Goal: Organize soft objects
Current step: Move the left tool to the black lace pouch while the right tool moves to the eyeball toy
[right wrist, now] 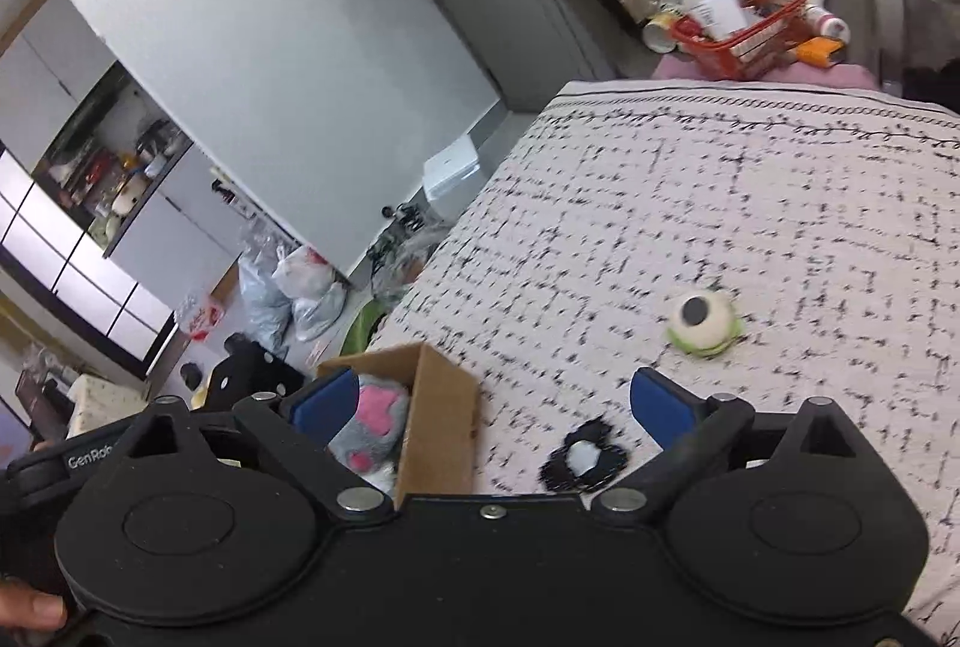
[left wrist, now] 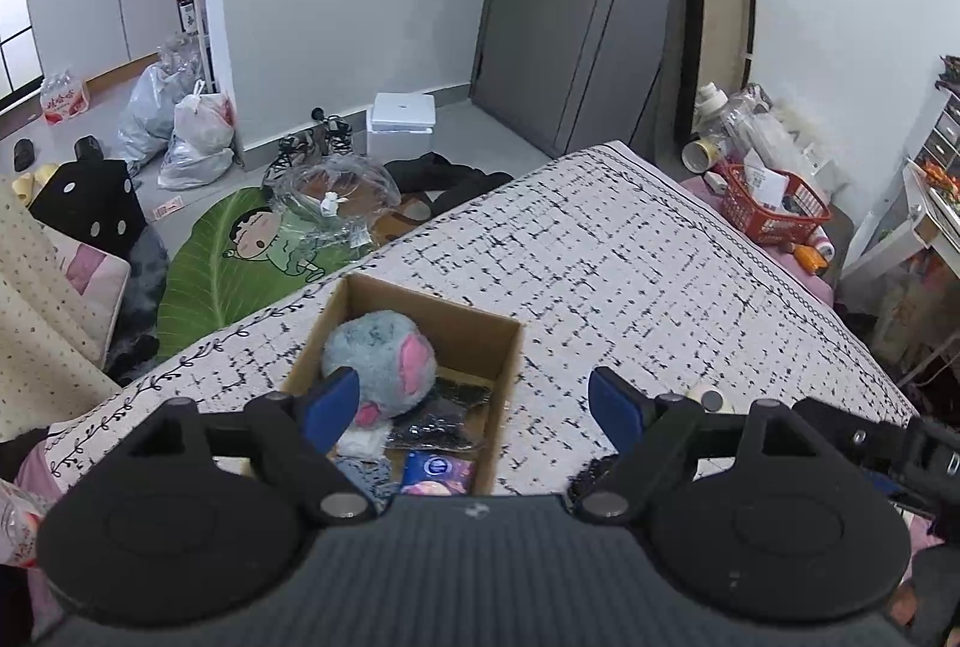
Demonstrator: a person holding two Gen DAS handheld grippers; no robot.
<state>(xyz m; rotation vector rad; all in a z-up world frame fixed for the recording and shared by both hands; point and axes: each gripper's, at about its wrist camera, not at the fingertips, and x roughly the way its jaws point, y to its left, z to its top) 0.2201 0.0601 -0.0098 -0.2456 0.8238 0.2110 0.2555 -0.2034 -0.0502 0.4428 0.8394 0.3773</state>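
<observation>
A cardboard box [left wrist: 414,347] is seen on the patterned bedspread [left wrist: 630,251], already holding a grey plush toy [left wrist: 381,359] with pink ears and some smaller packets. Two soft things are left outside it on the bedspread: a small green and white eyeball toy [right wrist: 703,324] and a flat black and white piece [right wrist: 585,458].

The right gripper [right wrist: 498,407] is held wide open with nothing between its blue pads, and the left gripper [left wrist: 474,407] is likewise spread wide and empty, hovering over the near end of the box.

The eyeball toy lies ahead and to the right of the right gripper, beyond its right finger and well apart from the box, which sits to the left under the left finger. The flat piece lies nearer, just inside the right finger, close to the gripper body. Being round, the eyeball toy offers no long axis to be lined up with. The right gripper is judged the nearer of the two for either item; in the left view only the top of the eyeball toy [left wrist: 713,400] is glimpsed past its right finger.
</observation>
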